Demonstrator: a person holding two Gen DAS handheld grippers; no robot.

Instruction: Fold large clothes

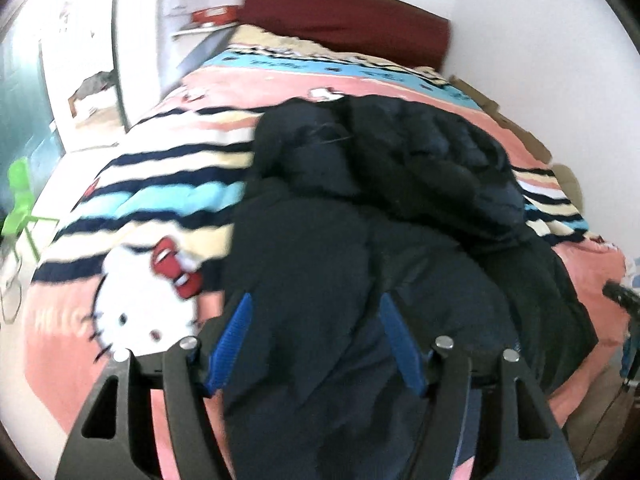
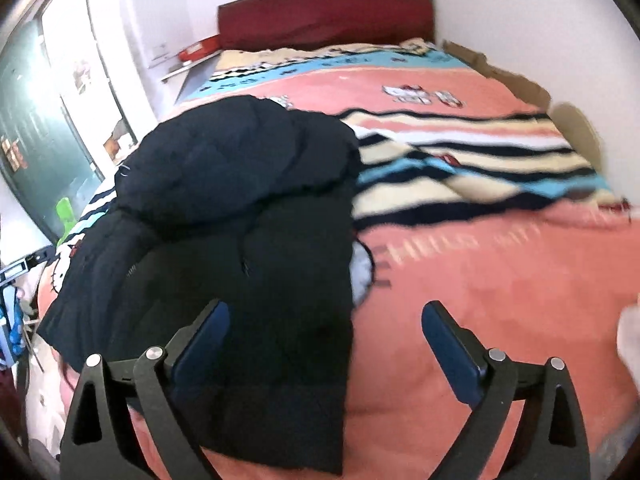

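Note:
A large black padded jacket (image 1: pixel 392 200) lies bunched on the bed; it also shows in the right wrist view (image 2: pixel 240 208), left of centre. My left gripper (image 1: pixel 316 308) is open, with its blue pads on either side of the jacket's near part, which lies between the fingers. My right gripper (image 2: pixel 326 316) is open above the jacket's right edge, its left finger over the black fabric and its right finger over the pink bedcover. Neither holds anything that I can see.
The bed has a pink, striped Hello Kitty cover (image 2: pixel 500 264) and a dark red headboard (image 2: pixel 324 12) against the wall. A green chair (image 1: pixel 20 200) stands left of the bed. A shelf with a red box (image 1: pixel 210 16) is beside the headboard.

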